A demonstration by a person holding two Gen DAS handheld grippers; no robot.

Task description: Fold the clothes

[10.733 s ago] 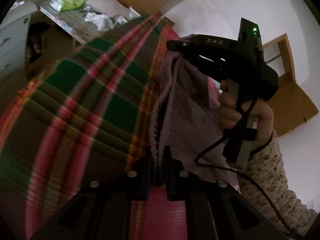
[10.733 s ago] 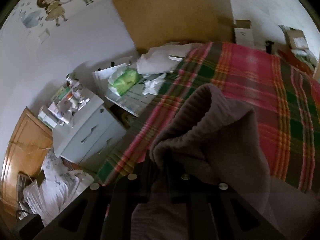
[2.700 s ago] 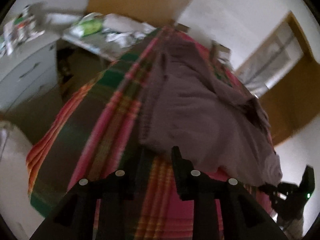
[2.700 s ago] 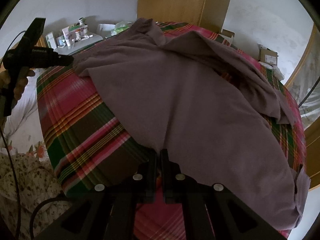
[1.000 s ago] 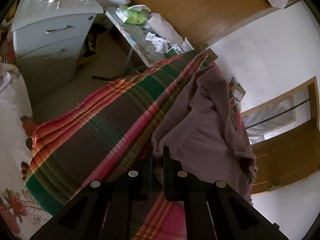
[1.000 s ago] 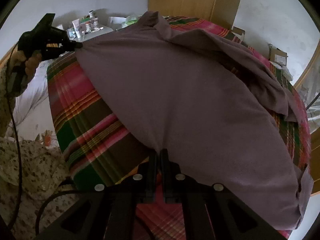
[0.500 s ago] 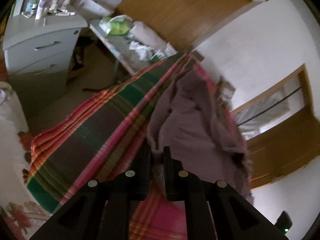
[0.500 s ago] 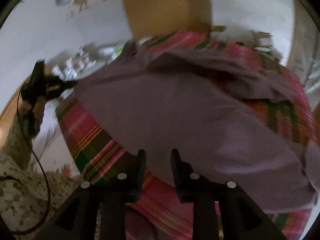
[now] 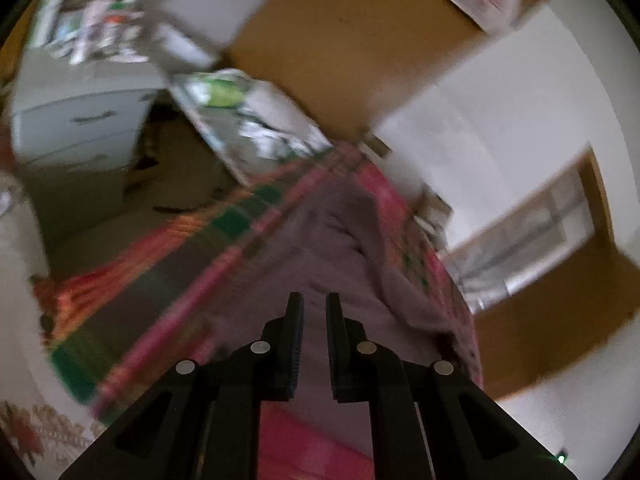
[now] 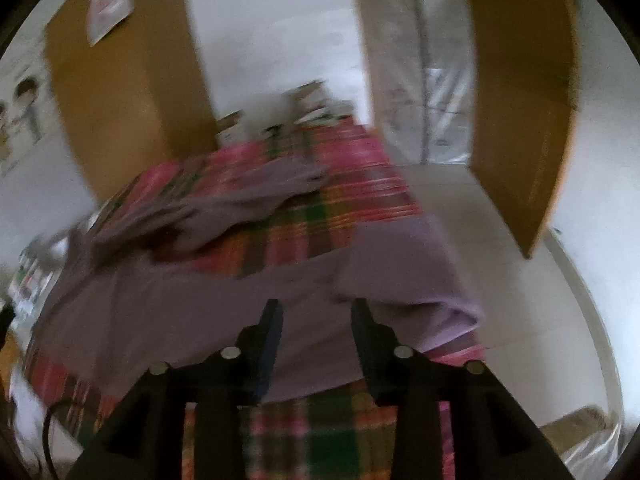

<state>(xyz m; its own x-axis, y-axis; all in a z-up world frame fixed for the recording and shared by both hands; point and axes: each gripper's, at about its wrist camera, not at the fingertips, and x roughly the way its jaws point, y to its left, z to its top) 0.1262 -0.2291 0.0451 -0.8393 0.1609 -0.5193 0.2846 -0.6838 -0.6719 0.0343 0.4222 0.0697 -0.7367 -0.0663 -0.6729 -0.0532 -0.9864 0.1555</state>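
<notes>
A mauve knit garment [image 10: 208, 300] lies spread over the plaid bedspread [image 10: 332, 208], one sleeve stretched toward the far side and a corner hanging off the right edge. My right gripper [image 10: 316, 308] hovers open just above the garment's near hem, nothing between its fingers. In the left wrist view the same garment [image 9: 340, 256] runs away along the bed. My left gripper [image 9: 314, 300] is open over its near end, with a narrow gap and no cloth pinched. Both views are motion-blurred.
A grey drawer unit [image 9: 80, 120] and a cluttered side table [image 9: 240, 120] stand left of the bed. A wooden wardrobe [image 9: 340, 52] sits behind, an open wooden door [image 10: 520, 92] and bare tiled floor [image 10: 500, 240] on the right.
Both grippers have let go of the garment's hem and opened. The garment now rests on the bed. Both cameras have swung, the right one toward the door side.
</notes>
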